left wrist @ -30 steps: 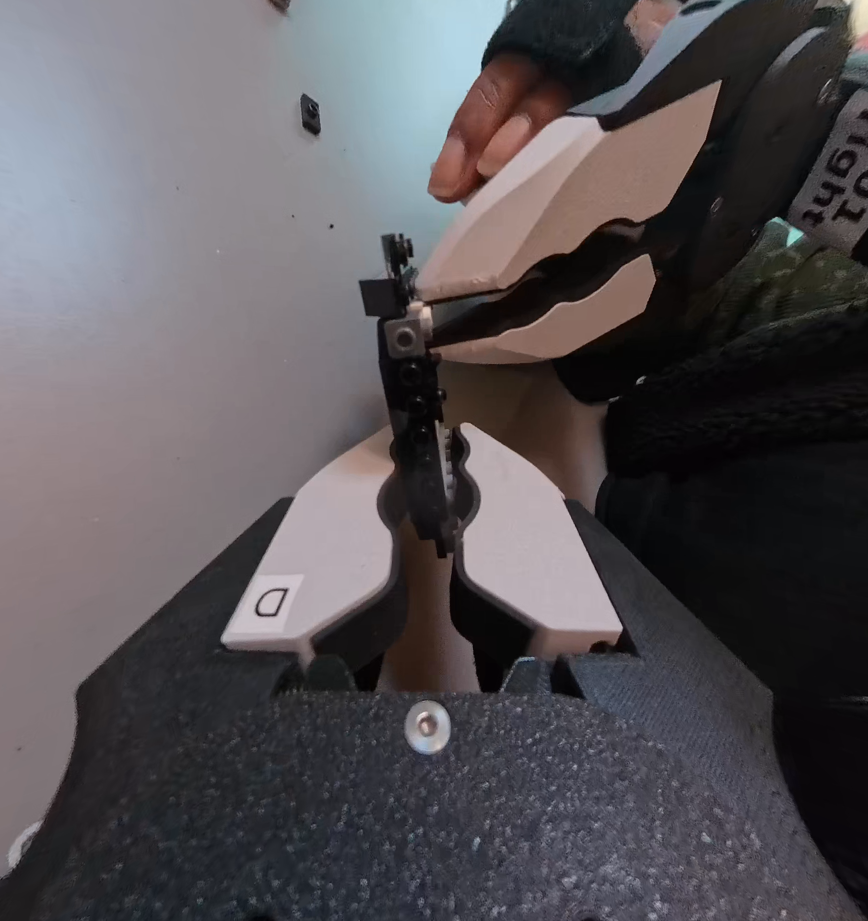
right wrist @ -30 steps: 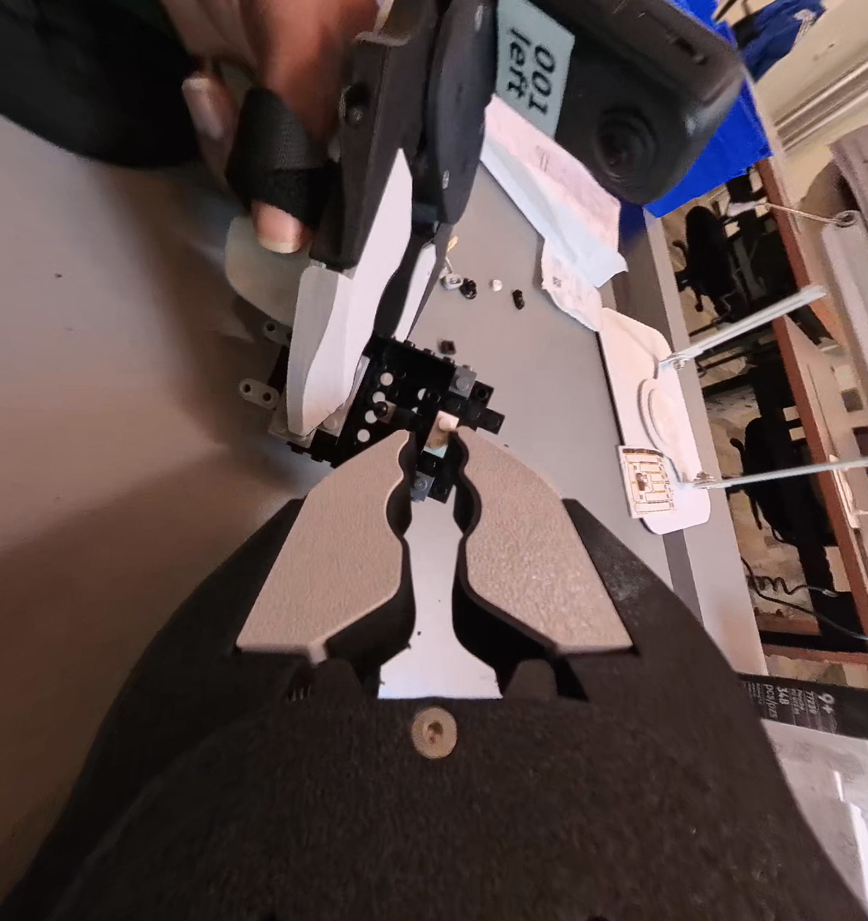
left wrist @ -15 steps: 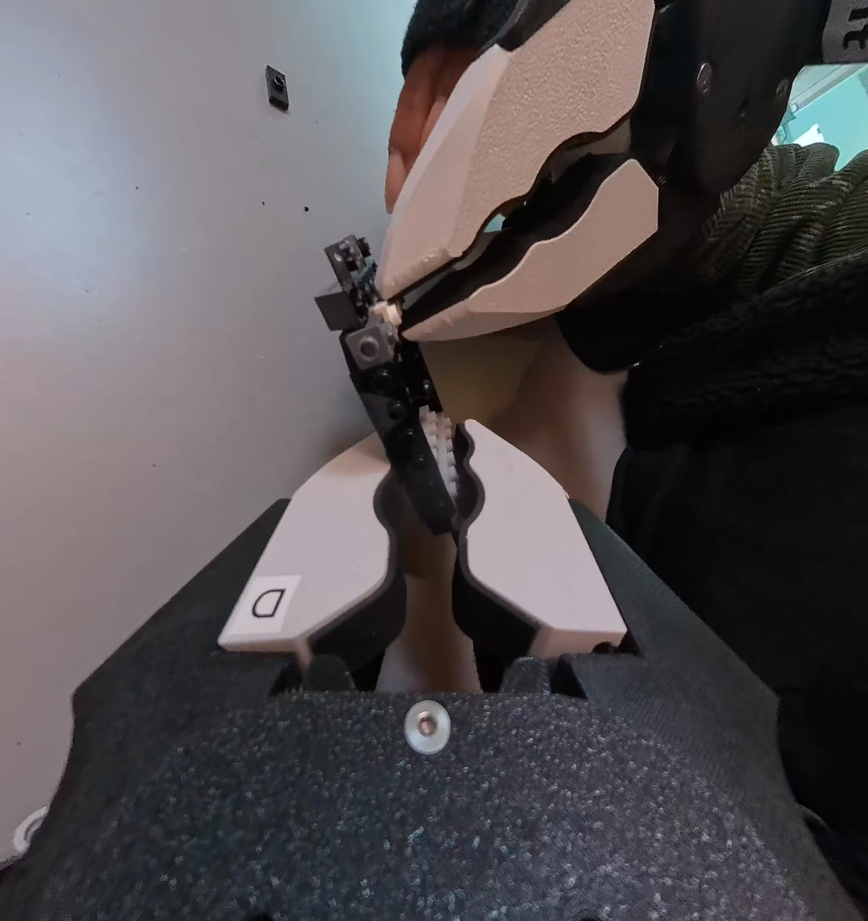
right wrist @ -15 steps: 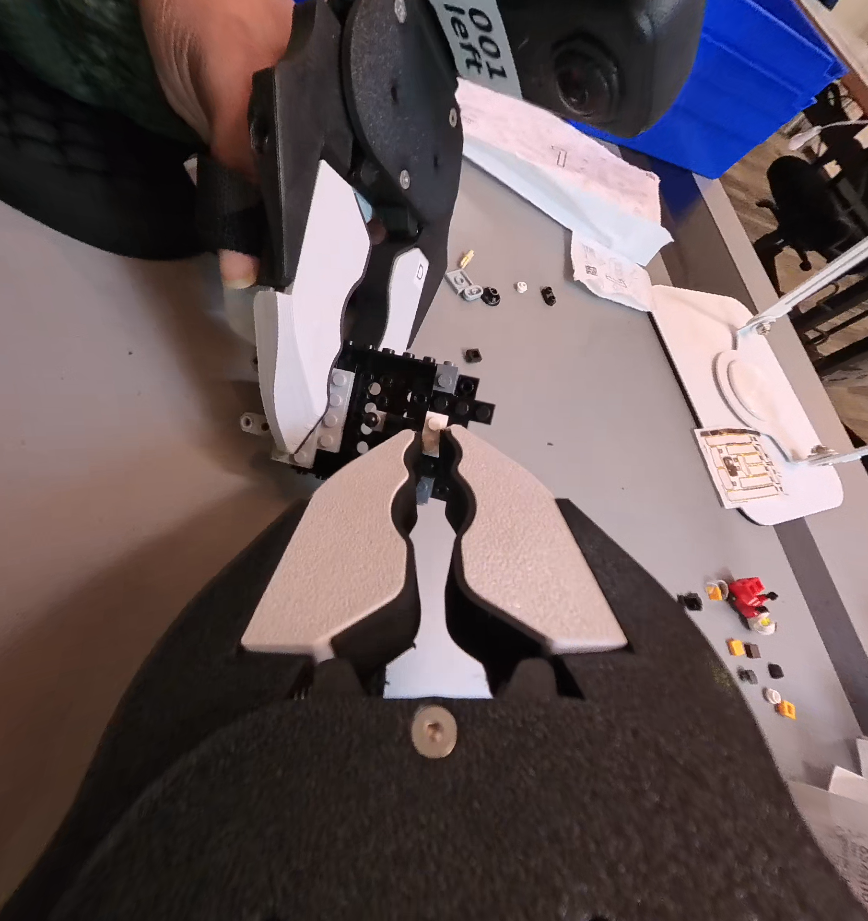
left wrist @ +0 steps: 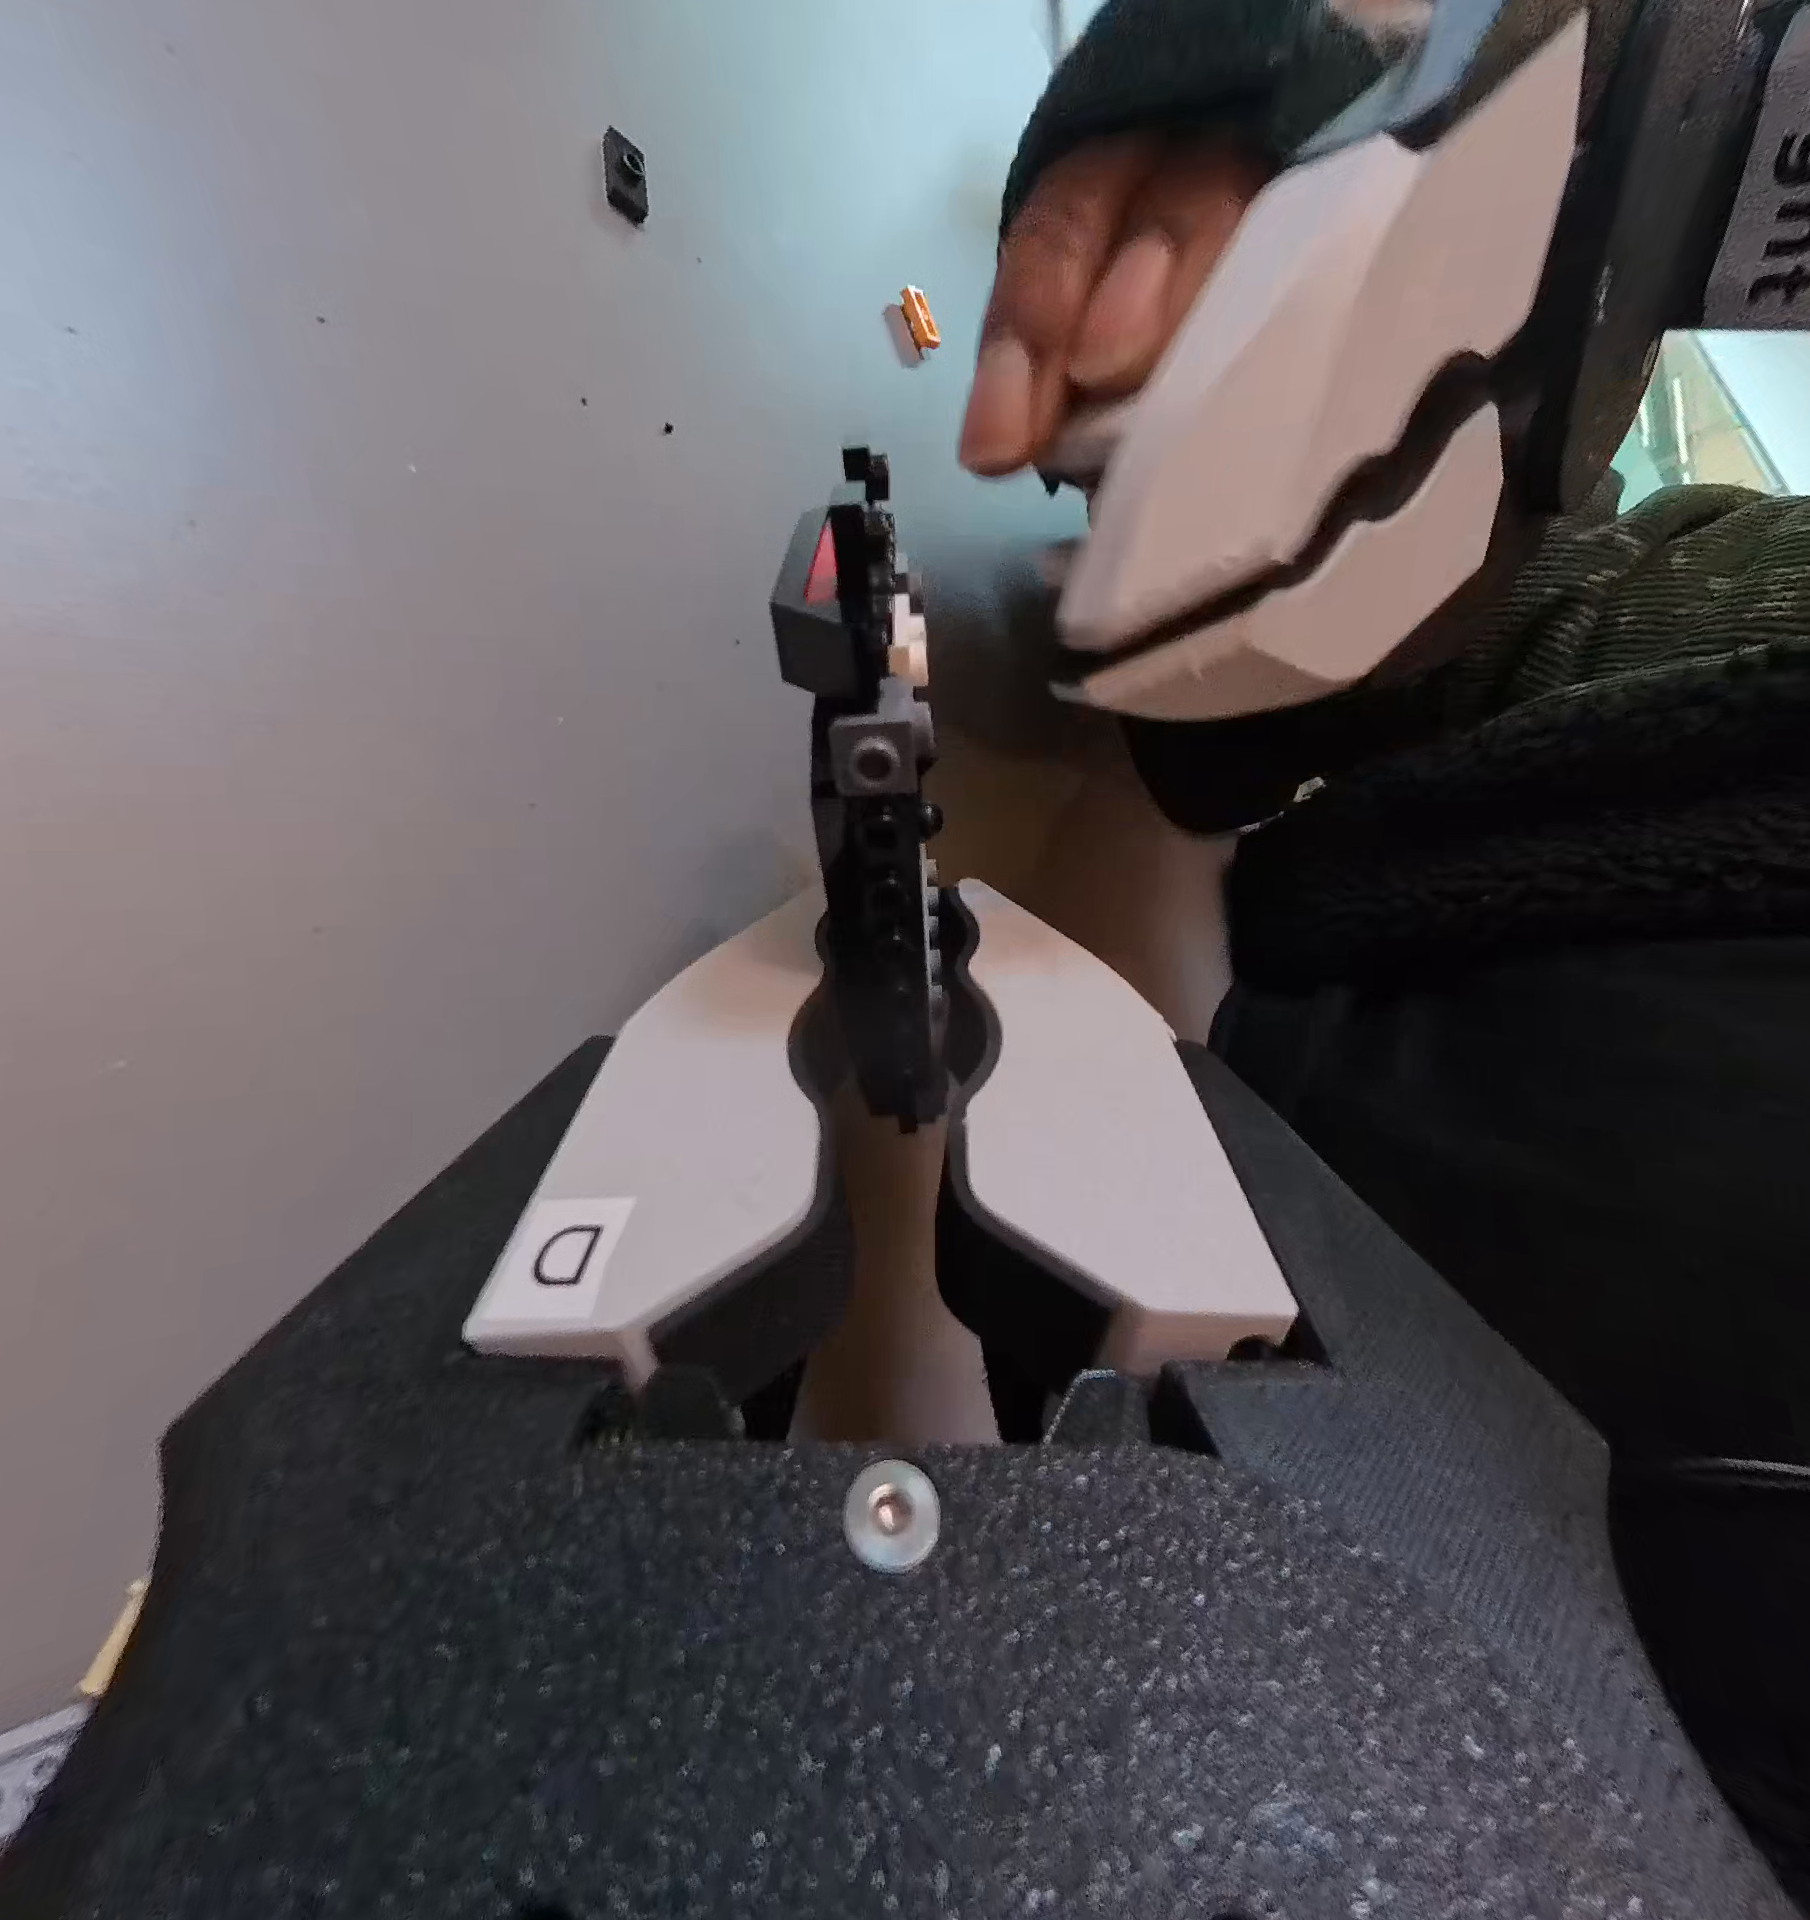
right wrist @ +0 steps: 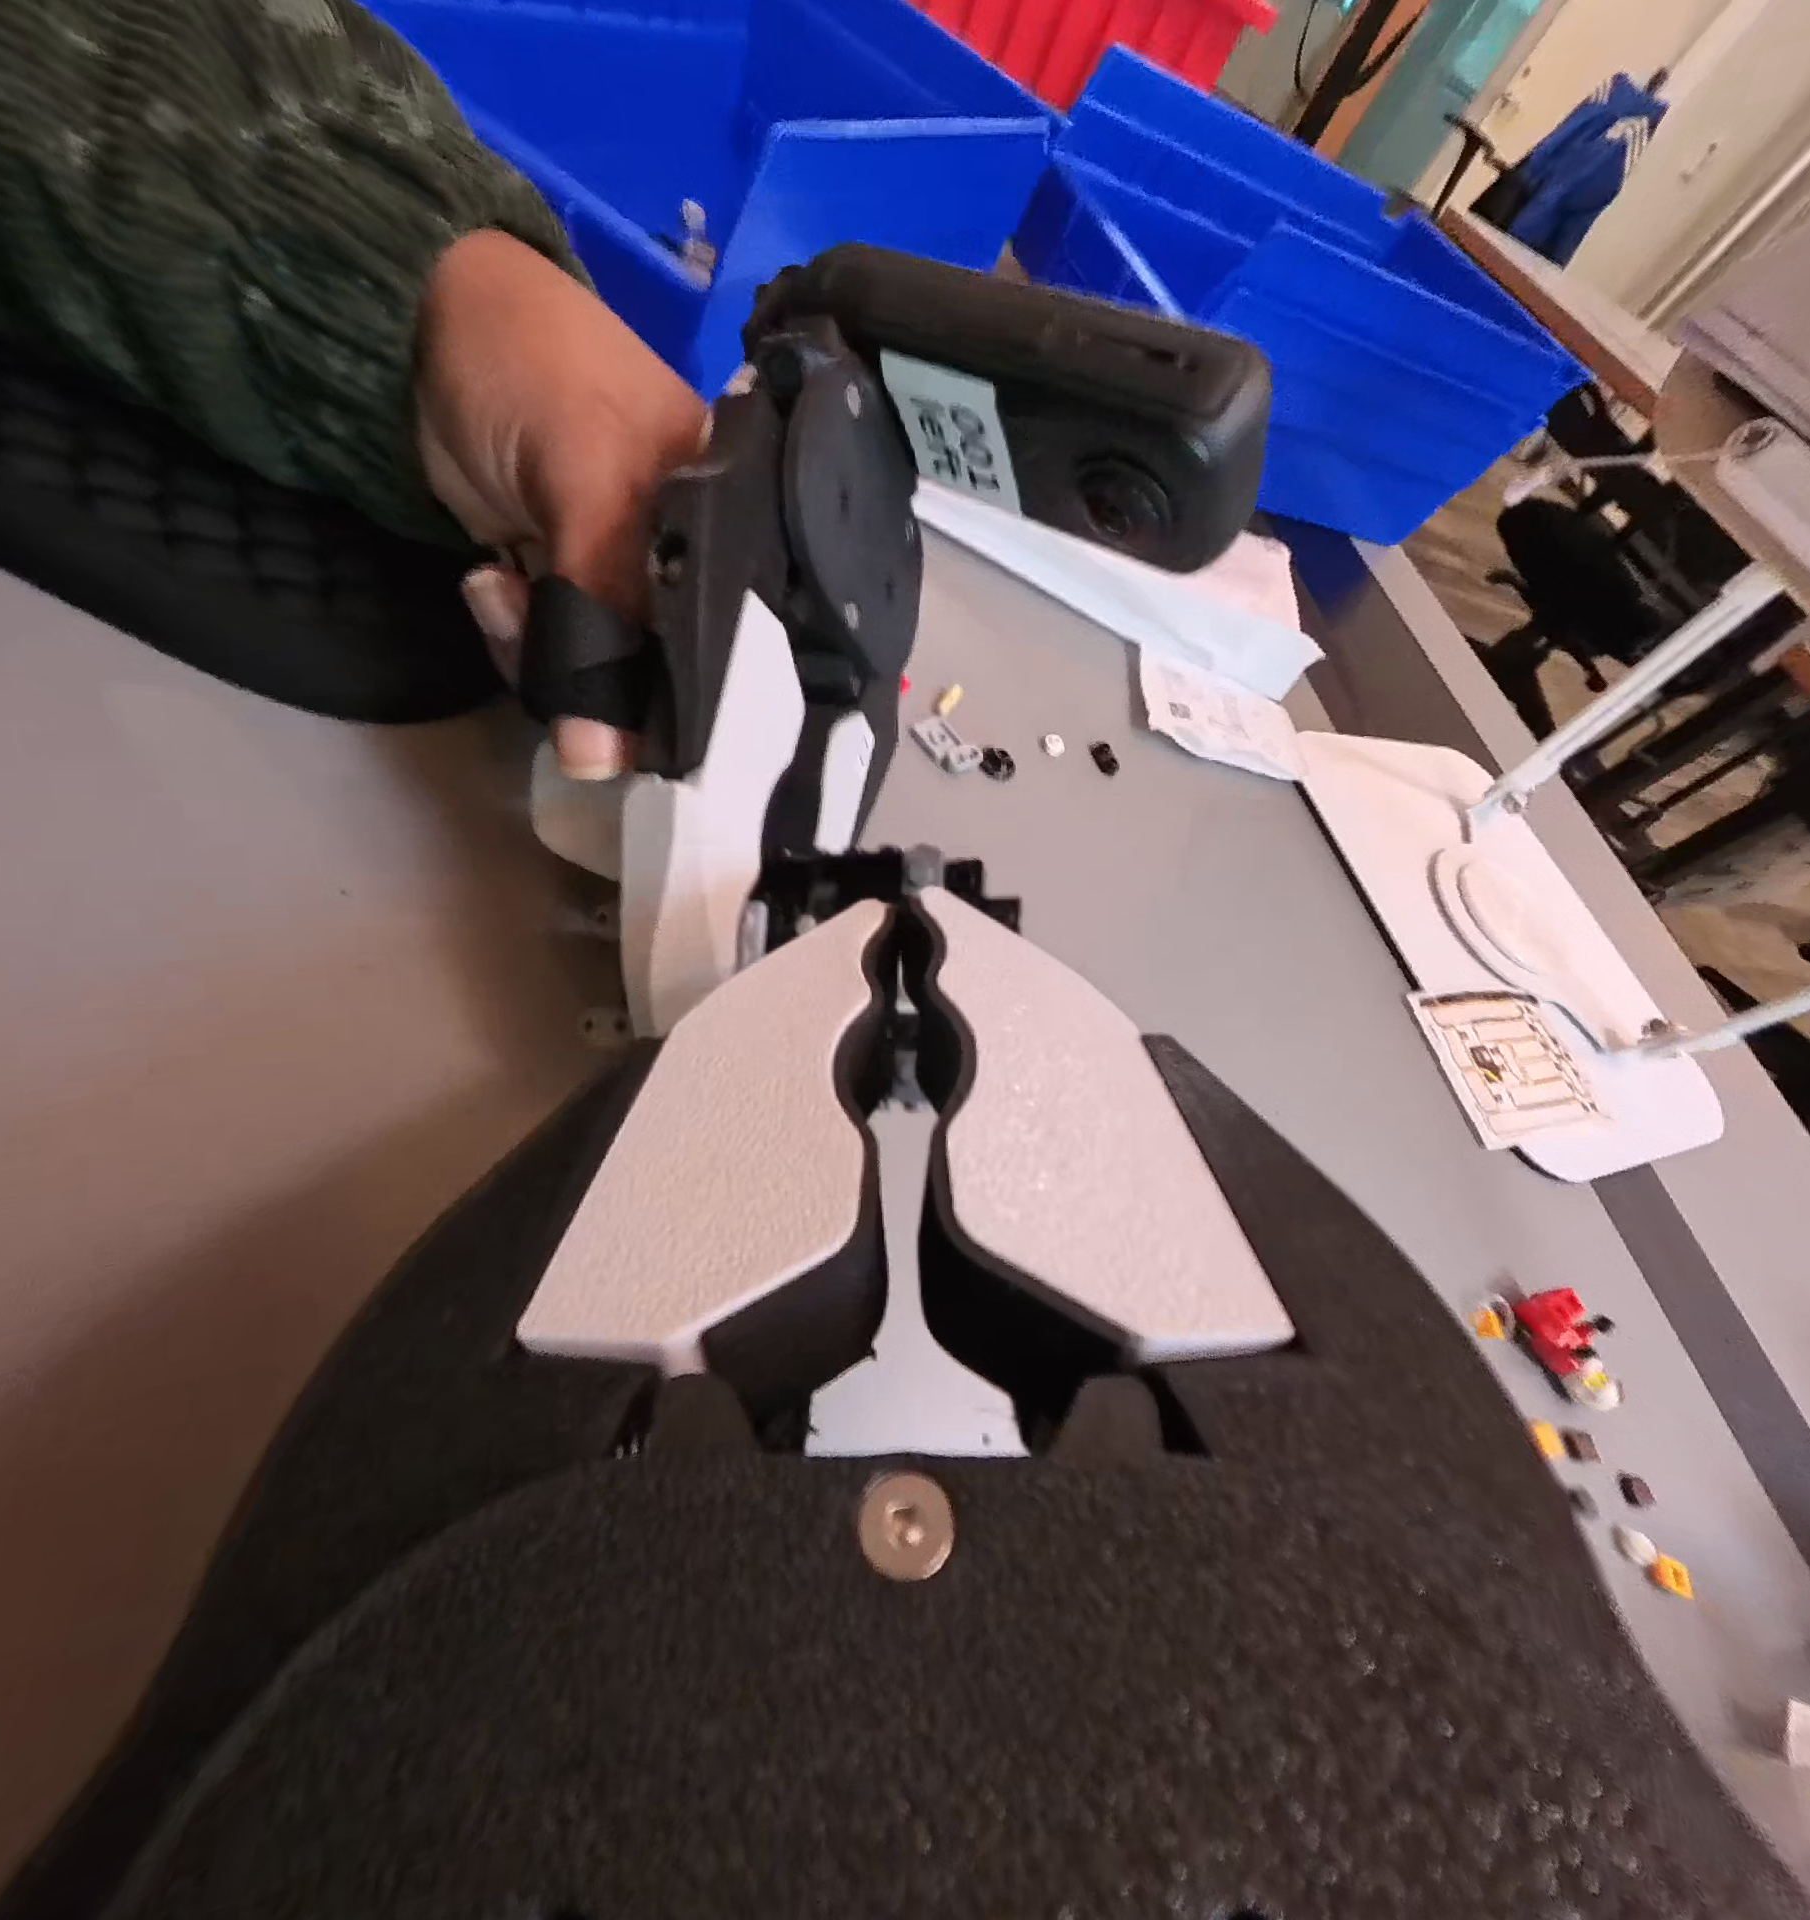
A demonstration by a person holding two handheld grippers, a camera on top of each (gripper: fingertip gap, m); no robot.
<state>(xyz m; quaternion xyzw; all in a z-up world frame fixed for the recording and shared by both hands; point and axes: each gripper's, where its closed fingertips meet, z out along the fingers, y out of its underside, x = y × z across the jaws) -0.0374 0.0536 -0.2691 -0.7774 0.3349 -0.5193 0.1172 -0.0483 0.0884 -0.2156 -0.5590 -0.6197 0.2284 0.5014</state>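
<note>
Soft daylight filled the room, brightest toward the far windows and falling evenly on the grey desk (right wrist: 1244, 935), which showed no harsh glare. A broad warm shadow lay along the desk's near left edge under the dark sleeve (right wrist: 153, 208). In the left wrist view the right gripper (left wrist: 1077, 665) and the hand (left wrist: 1077, 312) gripping it were smeared by motion blur, while the black brick assembly (left wrist: 875, 883) stayed fairly sharp. The blue bins (right wrist: 1296, 312) at the far edge bowed with wide-angle distortion, and the small loose pieces (right wrist: 1566, 1351) near the right edge looked soft.
</note>
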